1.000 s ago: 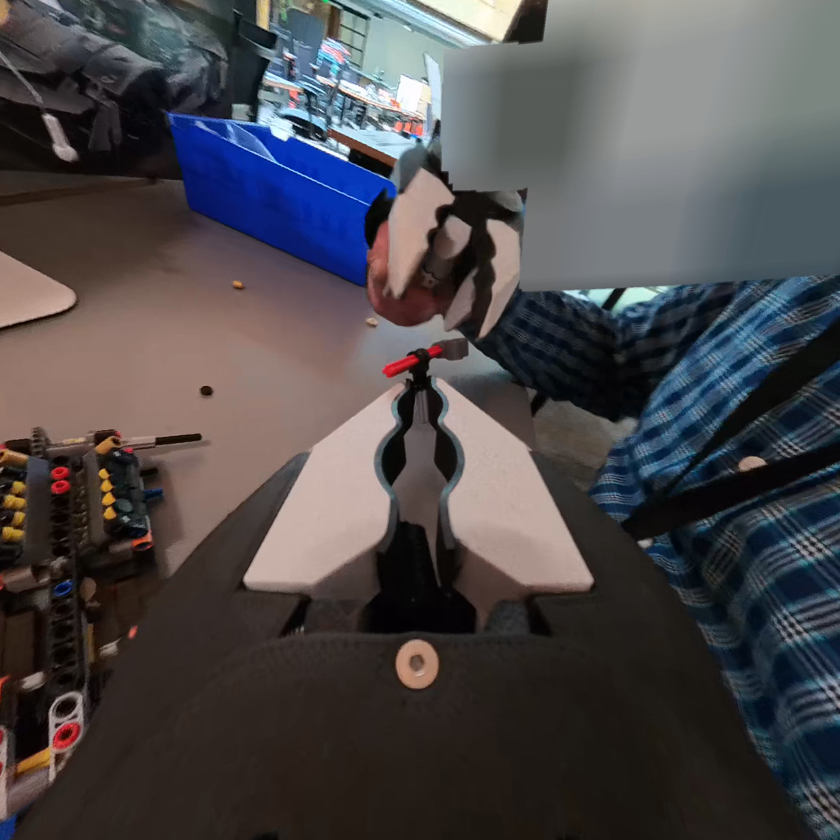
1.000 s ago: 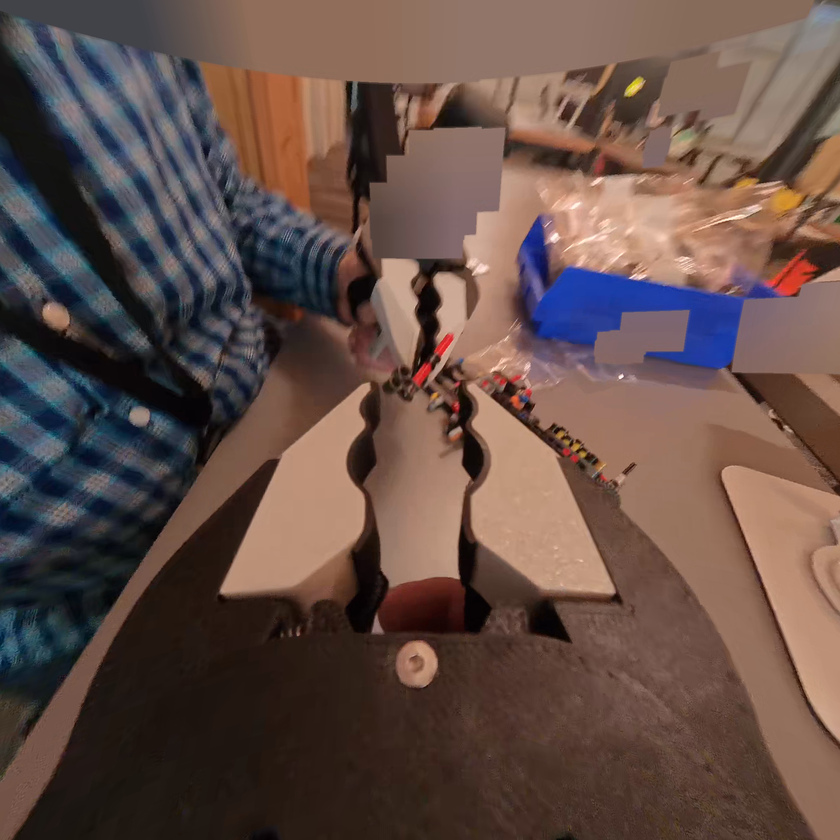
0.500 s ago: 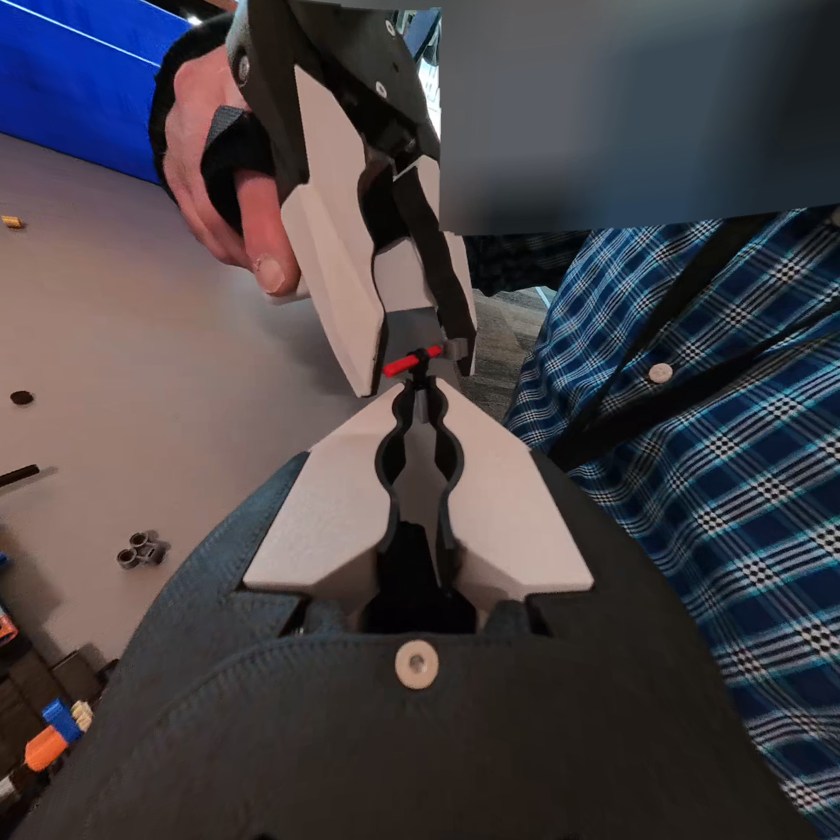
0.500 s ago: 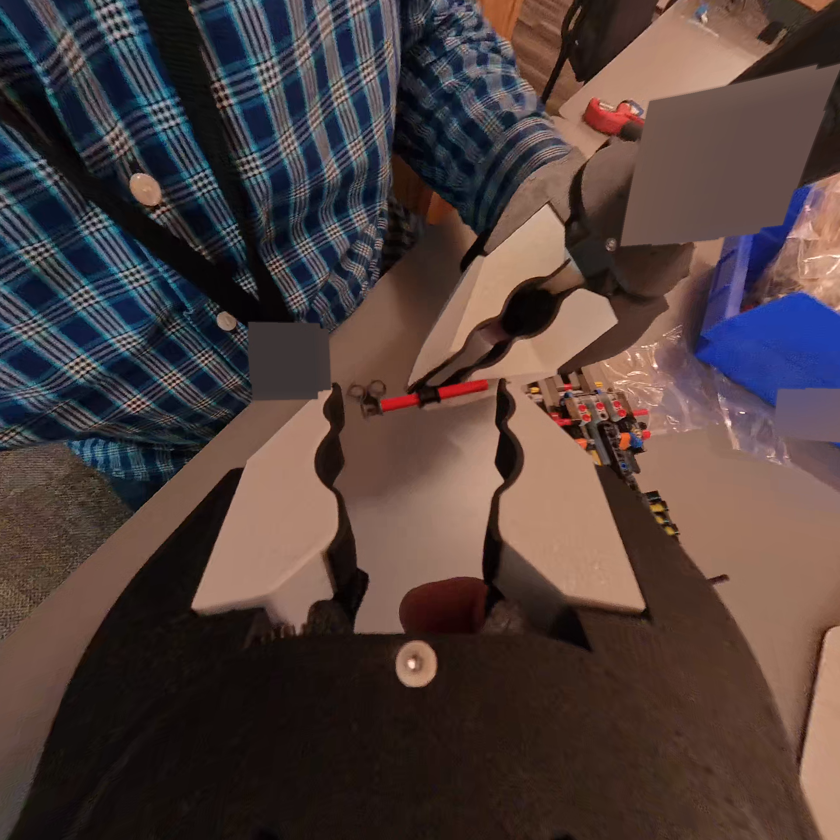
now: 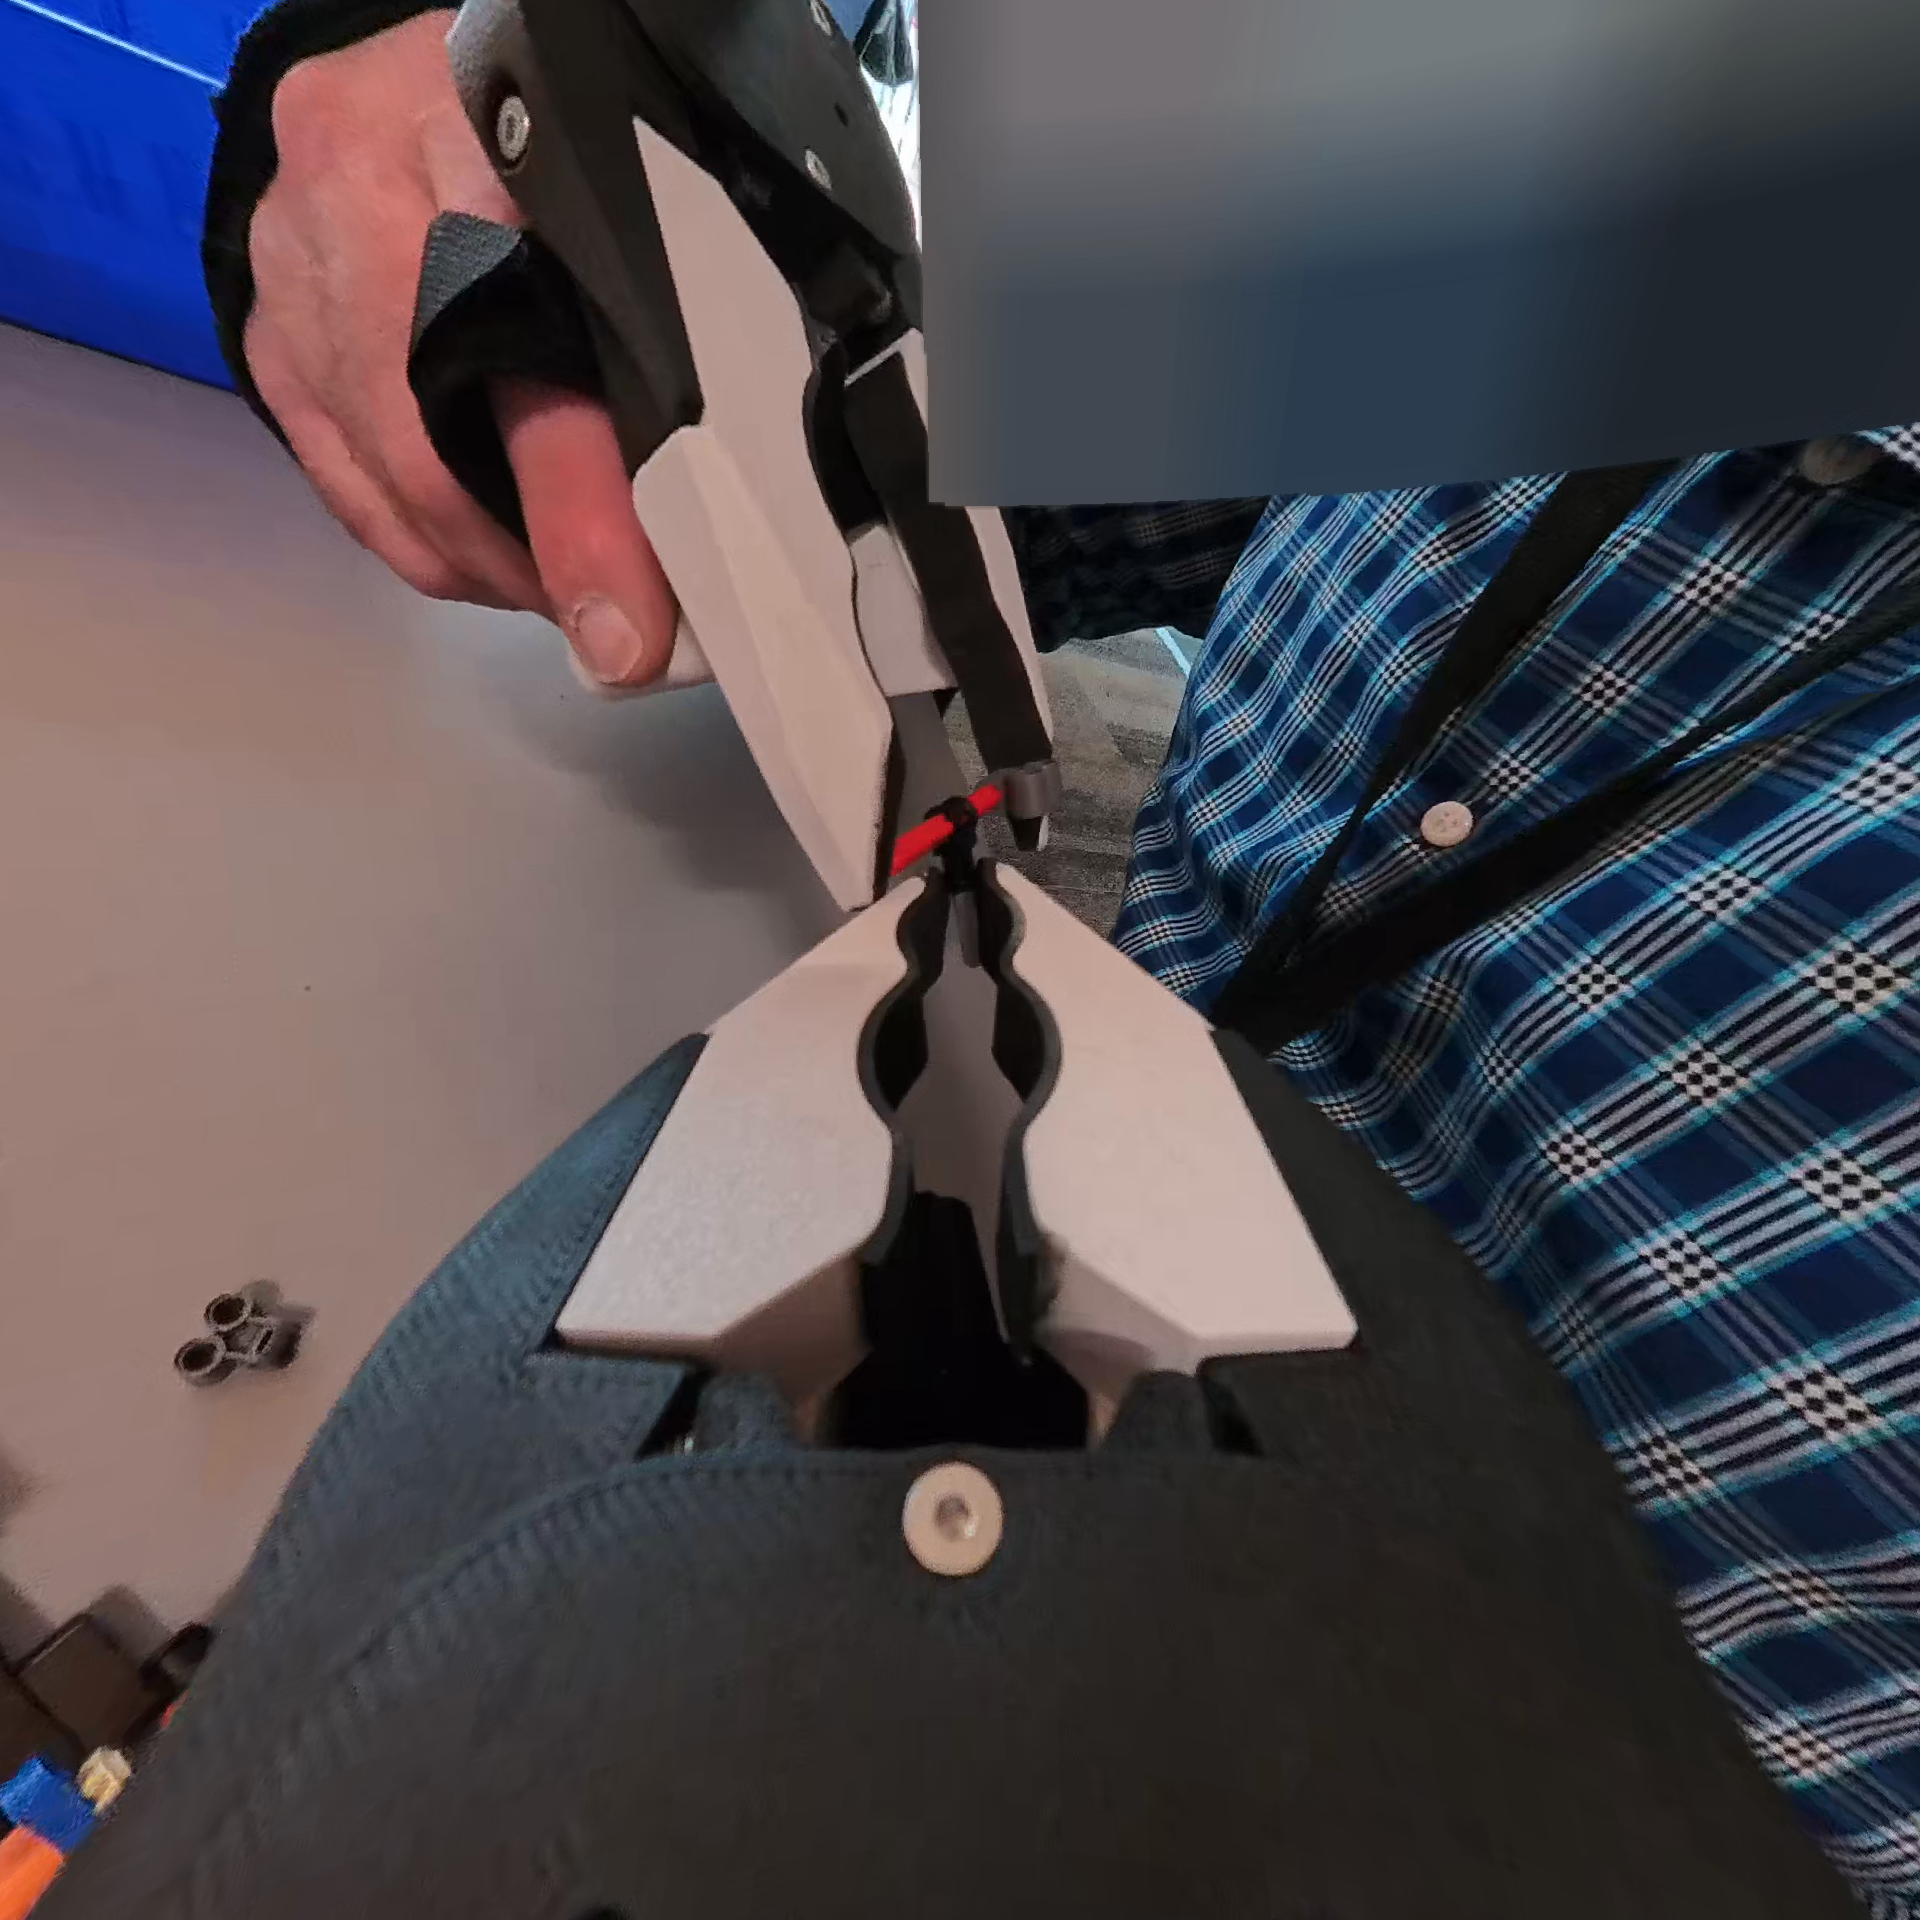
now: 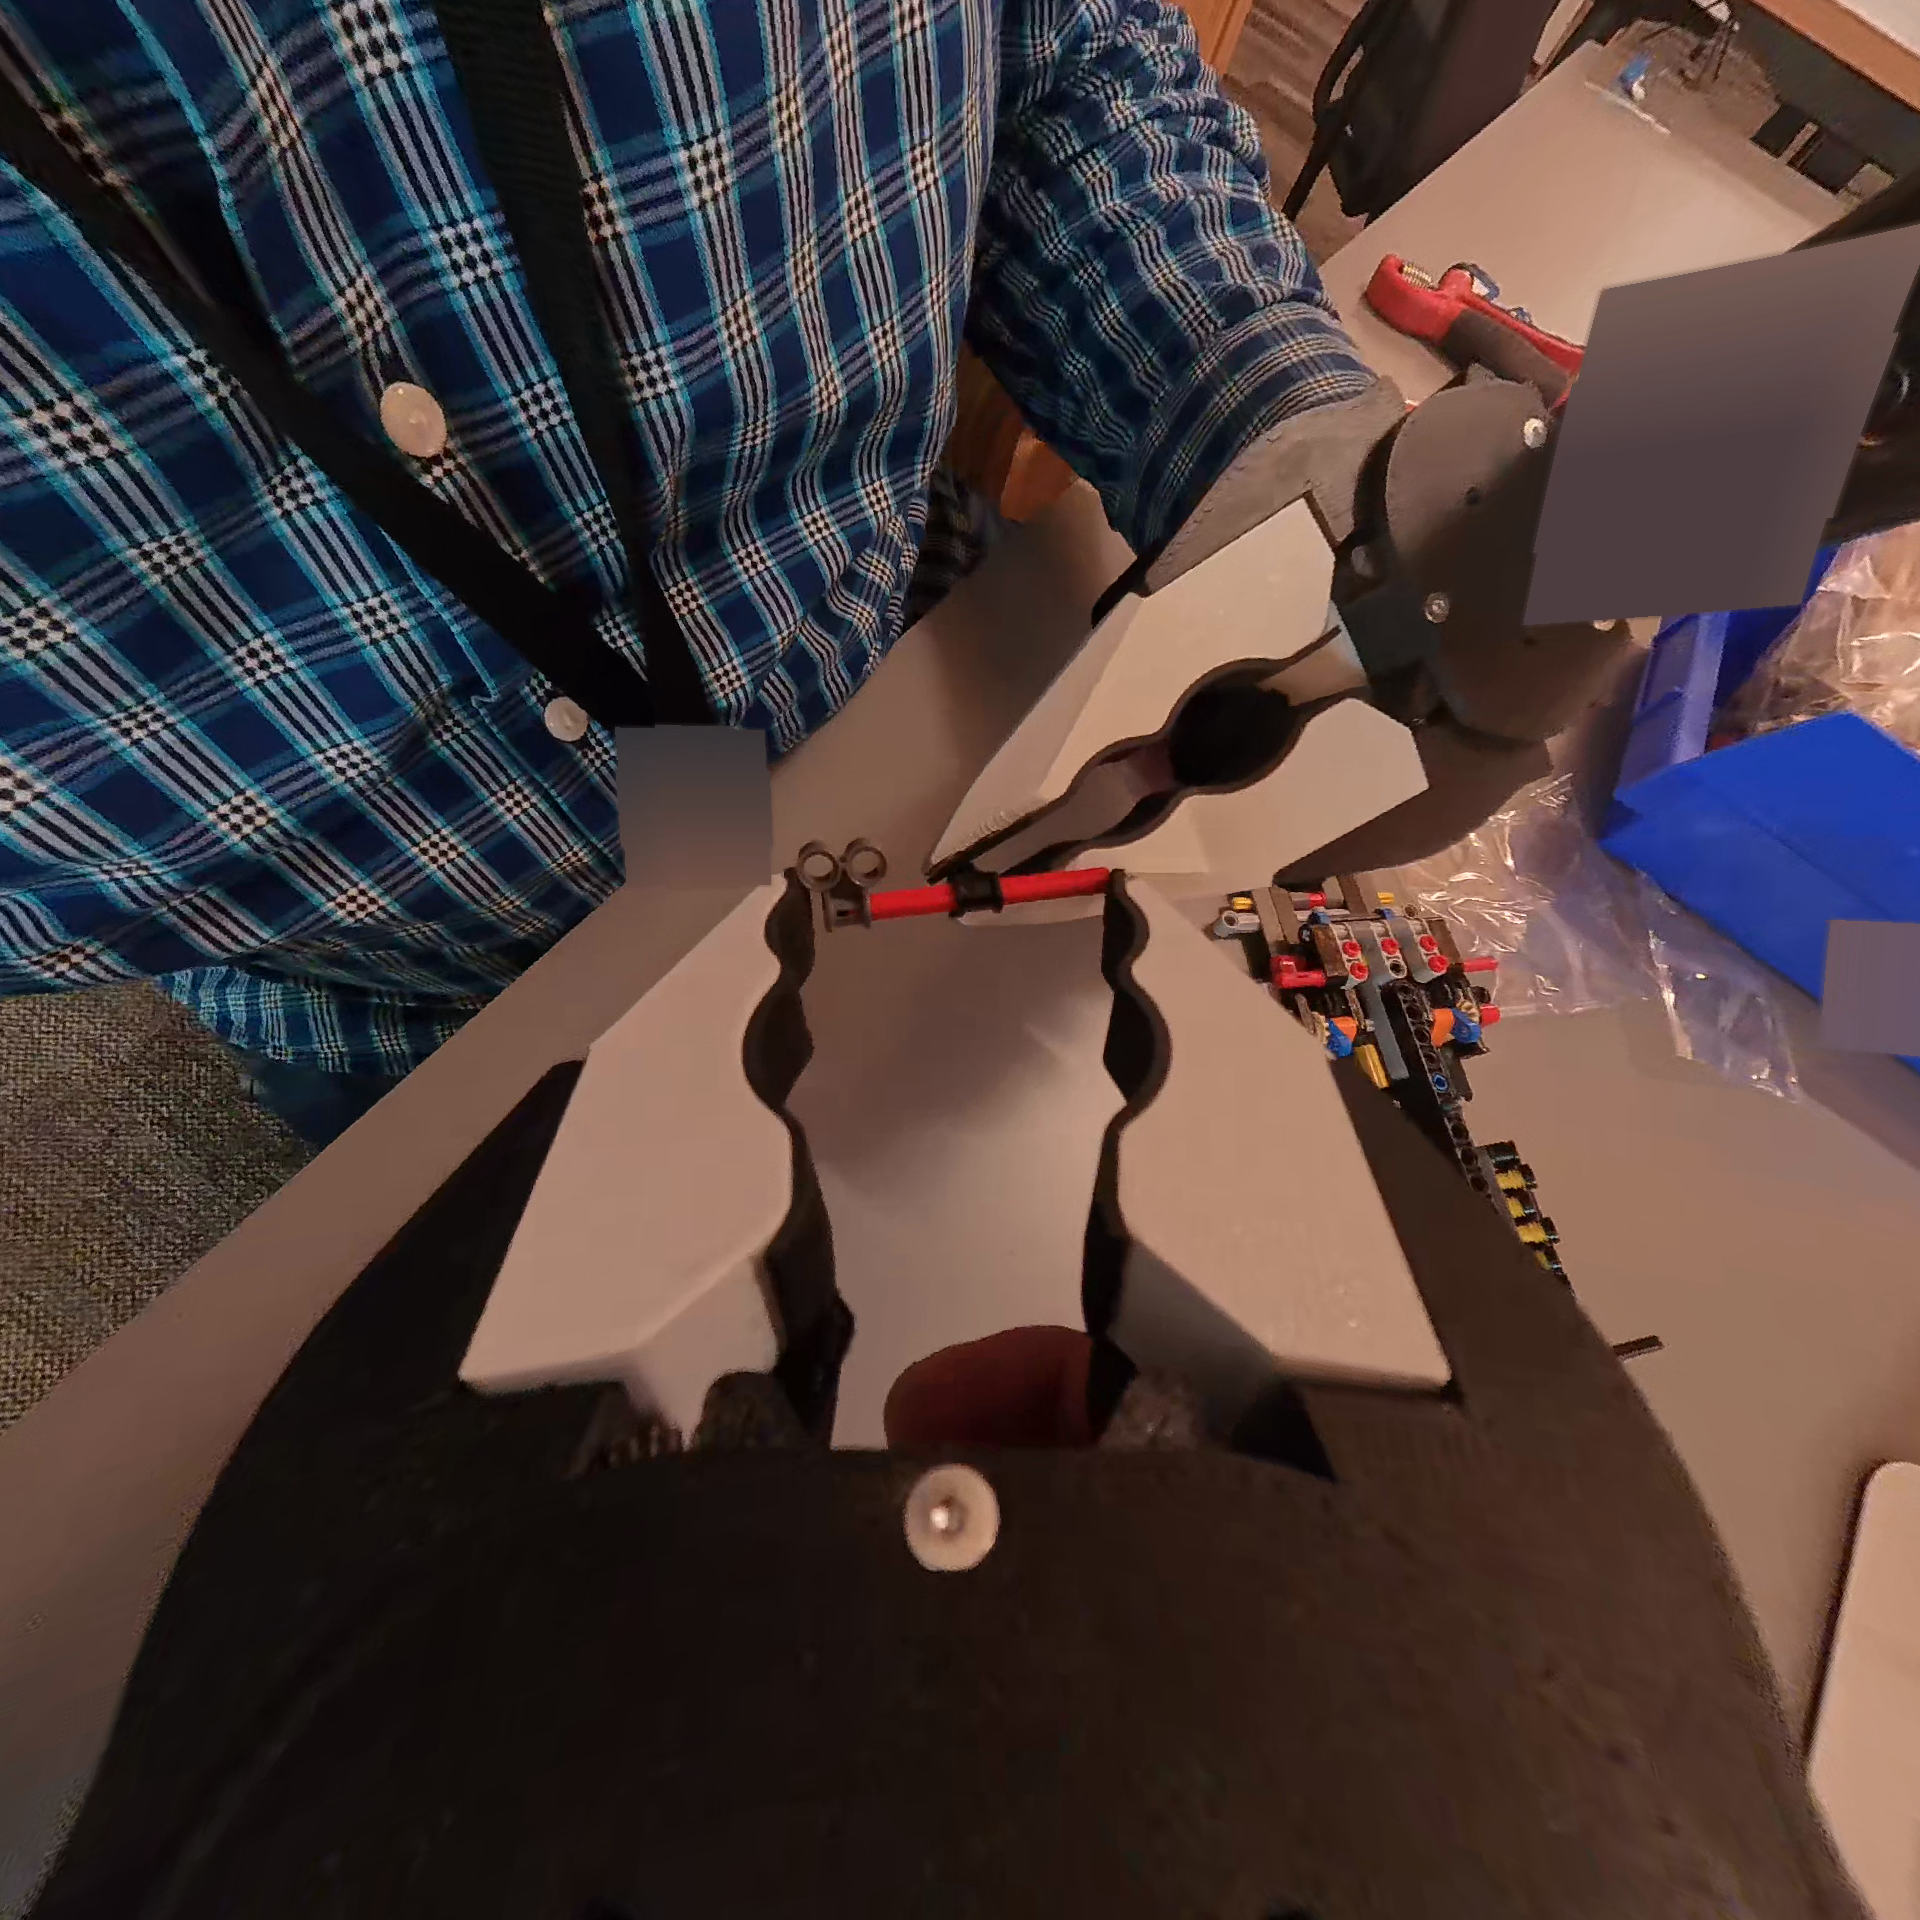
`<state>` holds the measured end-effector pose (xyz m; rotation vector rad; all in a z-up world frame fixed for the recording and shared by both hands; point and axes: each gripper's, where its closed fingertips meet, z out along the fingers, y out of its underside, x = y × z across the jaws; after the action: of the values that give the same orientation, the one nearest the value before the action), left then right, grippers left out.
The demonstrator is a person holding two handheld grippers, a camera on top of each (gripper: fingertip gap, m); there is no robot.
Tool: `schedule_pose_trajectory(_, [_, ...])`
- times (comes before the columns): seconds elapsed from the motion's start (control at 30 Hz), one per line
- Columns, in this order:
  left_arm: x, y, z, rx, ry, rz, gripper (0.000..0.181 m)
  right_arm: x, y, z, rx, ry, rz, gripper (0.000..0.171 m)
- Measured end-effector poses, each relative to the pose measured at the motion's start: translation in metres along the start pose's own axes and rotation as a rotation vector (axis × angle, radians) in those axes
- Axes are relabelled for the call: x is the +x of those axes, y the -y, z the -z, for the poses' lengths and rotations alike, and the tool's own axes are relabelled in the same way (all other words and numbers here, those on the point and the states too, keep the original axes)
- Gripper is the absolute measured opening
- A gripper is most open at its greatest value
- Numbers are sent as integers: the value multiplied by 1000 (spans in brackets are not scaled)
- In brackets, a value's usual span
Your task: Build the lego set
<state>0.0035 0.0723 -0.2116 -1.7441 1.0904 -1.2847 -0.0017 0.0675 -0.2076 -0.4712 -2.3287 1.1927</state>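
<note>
Red axle (image 6: pixel 982 896) with grey connector (image 6: pixel 840 881)

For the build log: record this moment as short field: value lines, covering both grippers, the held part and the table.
left gripper: shut on the black bush at the middle of the red axle
right gripper: open, its fingertips at either end of the axle
grey connector: on one end of the axle, by a right fingertip
axle position: held in the air above the table edge
partly built model: on the grey table
loose grey connector piece: lying alone on the table
blue bin: at the table's far side
</note>
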Motion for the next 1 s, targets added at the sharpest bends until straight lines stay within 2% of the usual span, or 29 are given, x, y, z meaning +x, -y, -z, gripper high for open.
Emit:
schedule_pose_trajectory(0.27, [-1, -2, -2, -15, 3, 1, 5, -1, -1, 0, -13, -18, 4, 53])
schedule_pose_trajectory(0.4, [-3, -2, -1, -35, 6, -12, 5, -1, -3, 1, -14, -5, -59, 55])
schedule_pose_trajectory(0.6, [2, -8, -5, -84, -31, -25, 5, -9, -4, 2, -47, 38, -24, 55])
schedule_pose_trajectory(1.0, [-2, -9, -9, -88, -20, -12, 5, -9, -6, 3, -45, 3, -14, 51])
